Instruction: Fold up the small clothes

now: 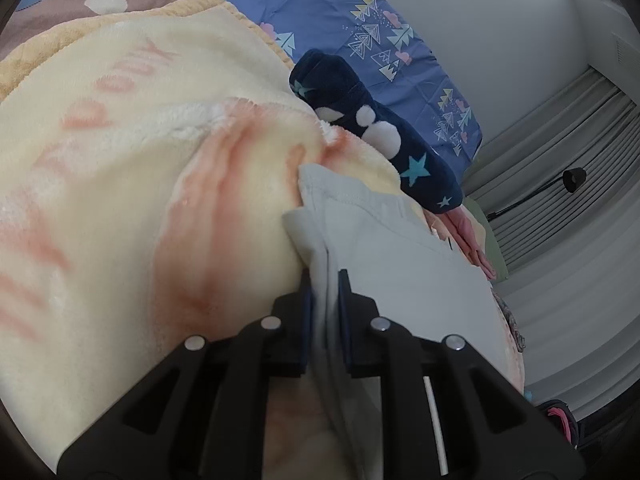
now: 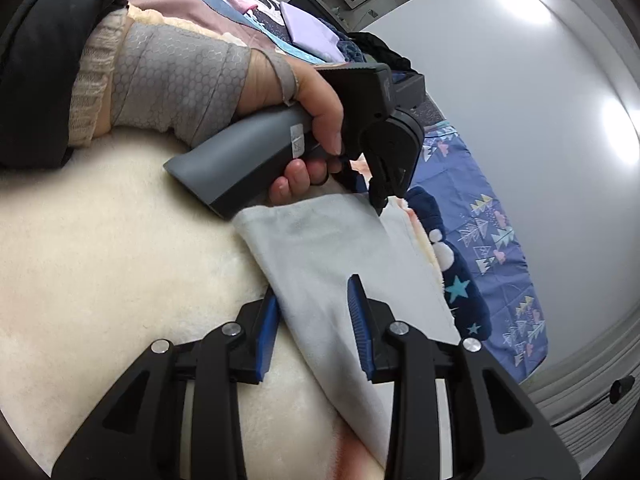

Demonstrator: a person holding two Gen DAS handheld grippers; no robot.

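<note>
A small pale grey garment [image 1: 384, 248] lies flat on a cream fleece blanket [image 1: 120, 184]. In the left wrist view my left gripper [image 1: 326, 292] is shut on the garment's near edge, with the fabric pinched between the blue pads. From the right wrist view, that left gripper [image 2: 378, 205] is held by a hand with a grey wrist wrap [image 2: 176, 80] and pinches the garment's far corner. My right gripper [image 2: 314, 302] stands open over the garment [image 2: 320, 248]. One pad is at the cloth's left edge, the other rests on top of it, and neither presses it.
An arm in a navy sleeve with stars [image 1: 360, 120] lies beside the garment, its hand [image 1: 472, 244] flat on the blanket; the sleeve [image 2: 452, 280] also shows on the right. A blue tree-print sheet [image 1: 380, 40] lies beyond. Folded clothes [image 2: 308, 28] sit far back.
</note>
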